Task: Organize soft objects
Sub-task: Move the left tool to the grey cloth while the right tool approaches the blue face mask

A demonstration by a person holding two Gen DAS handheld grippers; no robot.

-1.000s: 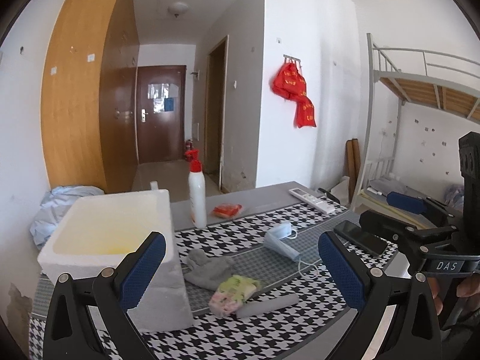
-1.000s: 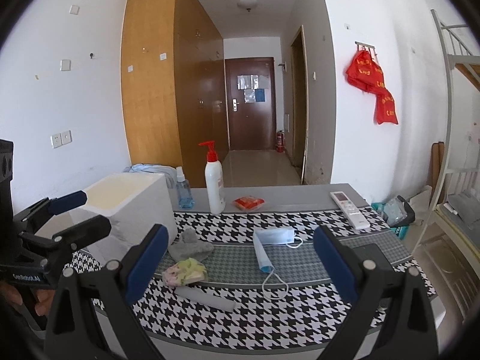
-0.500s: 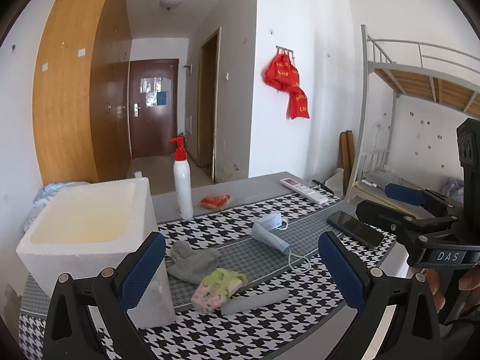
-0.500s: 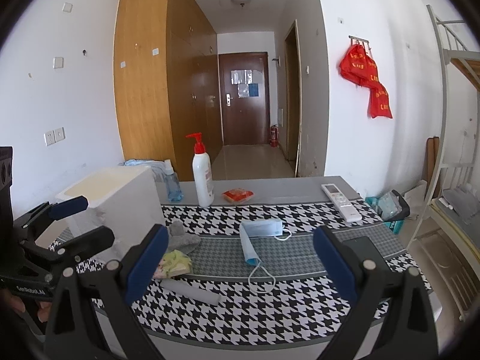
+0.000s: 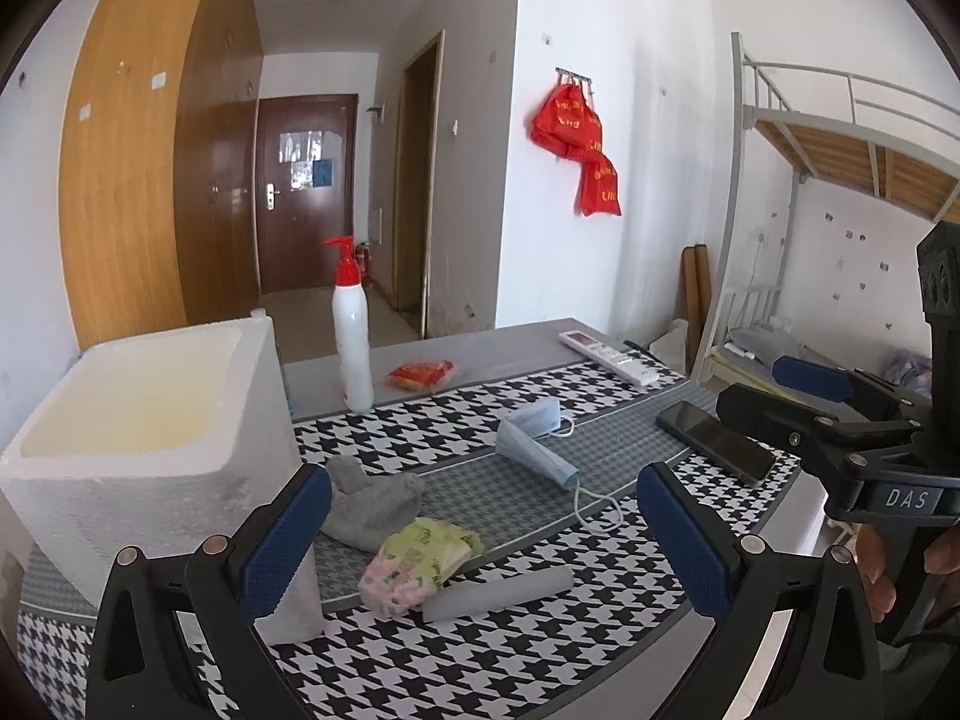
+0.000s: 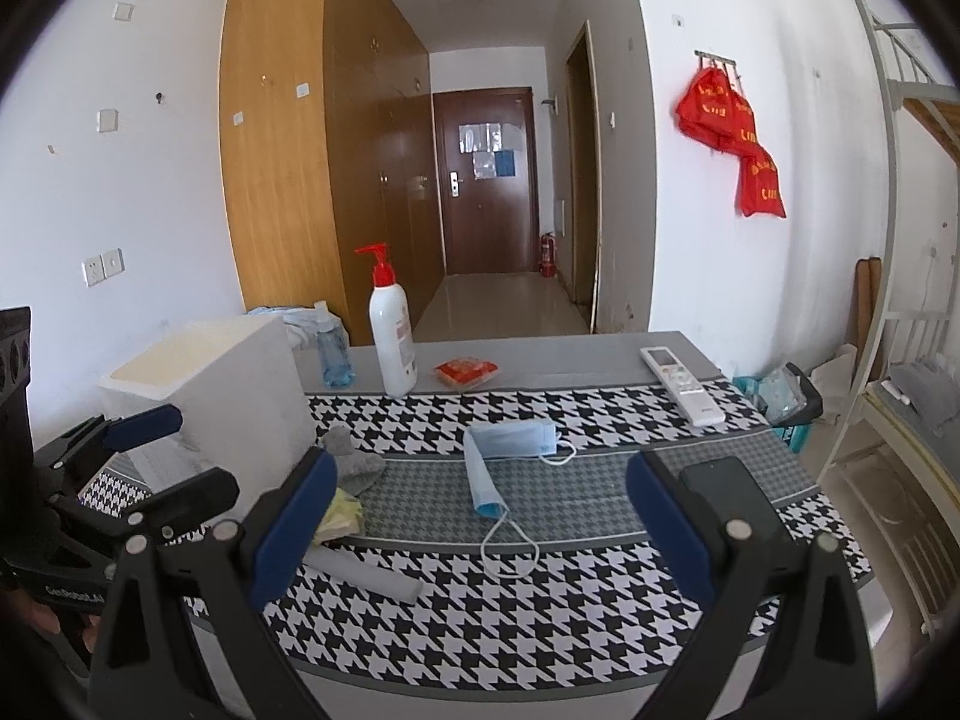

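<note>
Soft objects lay beside the foam box (image 5: 138,420), presumably their bin: grey cloth (image 5: 369,504), blue face mask (image 5: 534,441), tissue pack (image 5: 420,561). Left gripper (image 5: 480,546) and right gripper (image 6: 480,531) hovered wide open, empty, ready to pick.

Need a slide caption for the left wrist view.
Open left gripper above grey cloth, tissue pack and face mask.
</note>
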